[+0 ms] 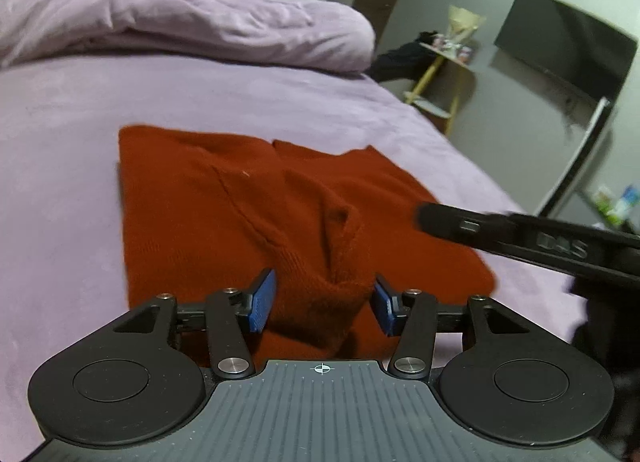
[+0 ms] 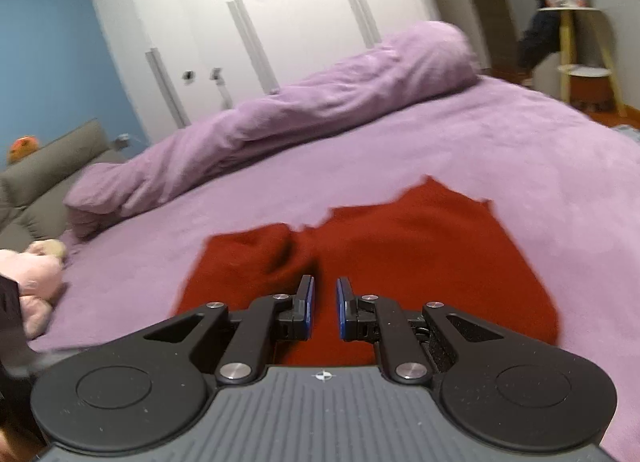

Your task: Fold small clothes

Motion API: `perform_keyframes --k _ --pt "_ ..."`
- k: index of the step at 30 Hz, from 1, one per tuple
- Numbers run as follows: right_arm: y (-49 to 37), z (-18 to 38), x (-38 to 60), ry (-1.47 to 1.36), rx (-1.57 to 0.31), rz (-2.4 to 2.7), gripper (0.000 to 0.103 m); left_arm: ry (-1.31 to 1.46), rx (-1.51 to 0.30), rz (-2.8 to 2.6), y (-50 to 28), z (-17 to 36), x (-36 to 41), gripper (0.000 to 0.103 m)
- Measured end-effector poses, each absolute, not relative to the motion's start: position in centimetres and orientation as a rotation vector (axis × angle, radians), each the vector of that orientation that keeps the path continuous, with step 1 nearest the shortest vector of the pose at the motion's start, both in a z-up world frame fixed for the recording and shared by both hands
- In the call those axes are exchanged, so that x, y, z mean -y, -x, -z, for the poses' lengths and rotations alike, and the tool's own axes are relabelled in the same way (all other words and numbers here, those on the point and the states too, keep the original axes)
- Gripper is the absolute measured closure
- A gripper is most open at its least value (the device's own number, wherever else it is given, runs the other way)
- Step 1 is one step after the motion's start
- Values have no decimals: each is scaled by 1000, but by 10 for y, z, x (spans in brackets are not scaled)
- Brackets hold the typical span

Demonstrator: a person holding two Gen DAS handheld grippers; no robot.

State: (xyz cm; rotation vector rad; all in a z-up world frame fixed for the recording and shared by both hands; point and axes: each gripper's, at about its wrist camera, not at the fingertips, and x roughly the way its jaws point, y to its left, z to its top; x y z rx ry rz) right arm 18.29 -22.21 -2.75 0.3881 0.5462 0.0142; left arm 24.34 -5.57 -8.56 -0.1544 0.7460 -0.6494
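Red sweater [image 1: 224, 222] lay part-folded on the purple bed [image 1: 60, 142], one fold made. Left gripper [image 1: 322, 304] had fingers spread w/ a raised bunch of knit between them, pads not clearly pressing. Right gripper [image 2: 324, 310] was nearly shut, nothing pinched, just above the cloth. Next move prob. needs a fresh edge grab for a 2nd fold.

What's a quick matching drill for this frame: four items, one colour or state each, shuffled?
Items:
1. garment
2. bed cover
3. left gripper
4. plush toy

Descriptions:
A. lilac
B. pale pink, at the bed's edge
C. rust red, lying on the bed
D. jaws apart, a raised fold of knit between them

Pairs: 1-C, 2-A, 3-D, 4-B
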Motion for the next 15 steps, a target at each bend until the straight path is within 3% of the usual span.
perform_keyframes --k 4,7,9,15 --pt "-211 32 213 -432 -632 -185 92 219 -792 699 -239 89 36 45" --pt "-227 52 206 -419 -736 -232 92 264 -824 687 -234 90 27 53" --pt "-236 75 203 -380 -863 -203 93 313 -824 674 -230 85 15 52" --pt "-230 65 216 -361 -827 -213 91 363 -758 505 -230 74 -17 45"
